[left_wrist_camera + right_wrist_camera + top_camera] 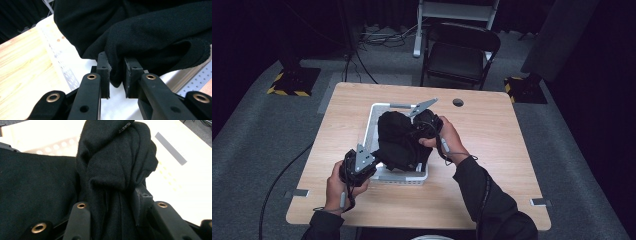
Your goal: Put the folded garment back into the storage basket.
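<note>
A black garment [399, 140] is bunched up in a white perforated basket [373, 122] at the middle of the wooden table. My left gripper [374, 162] sits at the basket's near left corner, and in the left gripper view its jaws are shut on a fold of the black garment [150, 37], pinched at the left gripper [116, 75]. My right gripper [424, 129] is over the basket's right side. In the right gripper view a thick twisted bundle of the garment [112, 170] fills the right gripper [110, 207], whose jaws are shut on it.
The wooden table [492, 150] has bare surface around the basket, with a round cable hole [457, 102] at the back. A black folding chair [459, 55] stands behind the table. Cables lie on the grey carpet to the left.
</note>
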`<state>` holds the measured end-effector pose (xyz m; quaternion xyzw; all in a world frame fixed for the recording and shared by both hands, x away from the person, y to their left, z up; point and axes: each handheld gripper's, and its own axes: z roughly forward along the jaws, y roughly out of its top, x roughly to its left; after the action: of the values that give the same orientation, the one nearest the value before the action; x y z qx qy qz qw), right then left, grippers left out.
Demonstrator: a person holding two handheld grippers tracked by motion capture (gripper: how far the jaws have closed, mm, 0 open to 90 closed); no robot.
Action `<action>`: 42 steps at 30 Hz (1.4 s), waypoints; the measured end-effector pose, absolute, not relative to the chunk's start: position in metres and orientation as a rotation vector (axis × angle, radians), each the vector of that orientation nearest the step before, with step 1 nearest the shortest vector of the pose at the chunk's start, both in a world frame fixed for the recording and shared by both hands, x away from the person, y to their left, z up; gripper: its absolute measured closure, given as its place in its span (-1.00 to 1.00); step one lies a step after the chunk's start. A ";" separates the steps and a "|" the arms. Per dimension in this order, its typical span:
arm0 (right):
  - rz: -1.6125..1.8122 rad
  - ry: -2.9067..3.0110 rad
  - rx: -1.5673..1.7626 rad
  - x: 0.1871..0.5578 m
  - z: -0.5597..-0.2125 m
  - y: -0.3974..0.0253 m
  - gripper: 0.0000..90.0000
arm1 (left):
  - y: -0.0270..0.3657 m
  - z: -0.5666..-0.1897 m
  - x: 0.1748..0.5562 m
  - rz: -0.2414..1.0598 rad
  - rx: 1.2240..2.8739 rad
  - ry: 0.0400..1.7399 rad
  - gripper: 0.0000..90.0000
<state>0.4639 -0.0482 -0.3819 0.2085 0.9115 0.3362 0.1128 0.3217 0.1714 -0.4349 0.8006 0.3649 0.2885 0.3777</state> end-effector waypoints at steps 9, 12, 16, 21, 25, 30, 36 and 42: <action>0.983 2.684 0.611 0.467 -0.389 -0.045 0.46 | 0.172 -0.440 0.324 0.720 2.071 0.948 0.71; 0.977 2.693 0.609 0.468 -0.393 -0.045 0.46 | 0.172 -0.442 0.324 0.717 2.079 0.954 0.71; 0.976 2.701 0.612 0.469 -0.398 -0.045 0.46 | 0.172 -0.444 0.325 0.708 2.087 0.959 0.70; 0.964 2.705 0.621 0.470 -0.403 -0.042 0.46 | 0.171 -0.446 0.327 0.698 2.106 0.966 0.70; 0.952 2.712 0.626 0.470 -0.408 -0.042 0.45 | 0.170 -0.449 0.329 0.686 2.119 0.970 0.69; 0.943 2.718 0.635 0.472 -0.412 -0.043 0.45 | 0.170 -0.450 0.330 0.683 2.130 0.977 0.67; 0.922 2.726 0.646 0.475 -0.419 -0.041 0.43 | 0.169 -0.453 0.332 0.674 2.143 0.989 0.66; 0.918 2.722 0.656 0.476 -0.420 -0.041 0.42 | 0.169 -0.453 0.332 0.677 2.147 0.987 0.64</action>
<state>0.4760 -0.0412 -0.4196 0.2217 0.9193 0.3101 0.0974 0.3317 0.1689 -0.4532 0.8229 0.3784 0.2595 0.3351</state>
